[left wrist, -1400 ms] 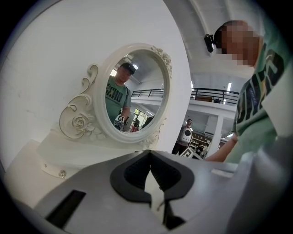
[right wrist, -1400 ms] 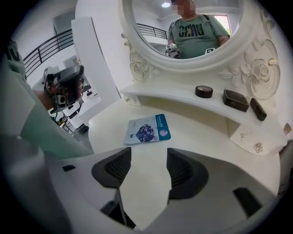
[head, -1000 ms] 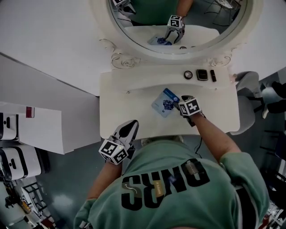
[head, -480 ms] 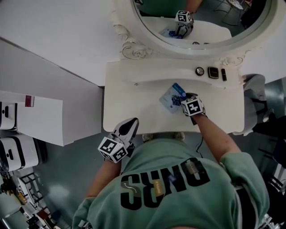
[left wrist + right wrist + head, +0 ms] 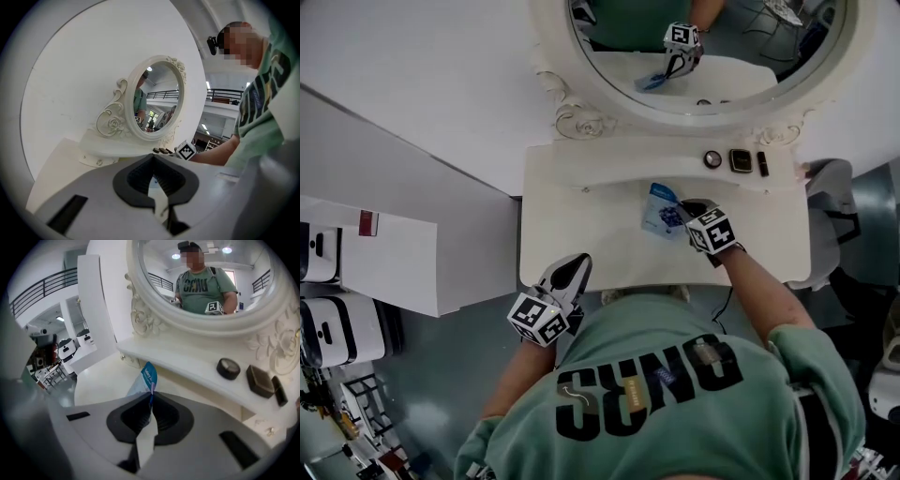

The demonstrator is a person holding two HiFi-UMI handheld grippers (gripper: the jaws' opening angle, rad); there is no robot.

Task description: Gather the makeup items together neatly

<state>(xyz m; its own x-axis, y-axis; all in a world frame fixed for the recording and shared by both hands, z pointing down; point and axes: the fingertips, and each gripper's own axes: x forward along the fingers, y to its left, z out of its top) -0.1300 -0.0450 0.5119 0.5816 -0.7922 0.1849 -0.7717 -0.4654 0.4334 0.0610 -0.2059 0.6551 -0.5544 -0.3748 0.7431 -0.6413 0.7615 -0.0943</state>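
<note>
Starting nearest me, the left tool (image 5: 574, 266) hangs at the front edge of the counter (image 5: 581, 234). Its jaws are pressed together on nothing, and it takes no part for now.

Further in, towards the right, the right tool (image 5: 682, 212) has just been closing. Its jaws now pinch the thin edge of a blue-and-white packet (image 5: 661, 208) at mid-counter. From that tool's own camera, the packet (image 5: 146, 377) stands almost edge-on. It reaches straight out from the pads, with its blue end pointing away from the jaws towards the back shelf. Its long axis therefore runs roughly along the tool's line, from near to far and a little leftward. The near edge looks raised off the counter, but I cannot tell whether the far end is clear of it.

Beyond that, three dark items sit on the shelf (image 5: 628, 155) under the mirror (image 5: 572, 117). A round compact (image 5: 712, 158), a square compact (image 5: 740, 160) and a slim stick (image 5: 761, 162) lie just beside one another in a tidy row.

I judge the job mostly done. The row is formed and the packet is the one stray, well apart from it. The packet has yet to be carried to the right and back, then laid flat beside the round compact, squared to the row.
</note>
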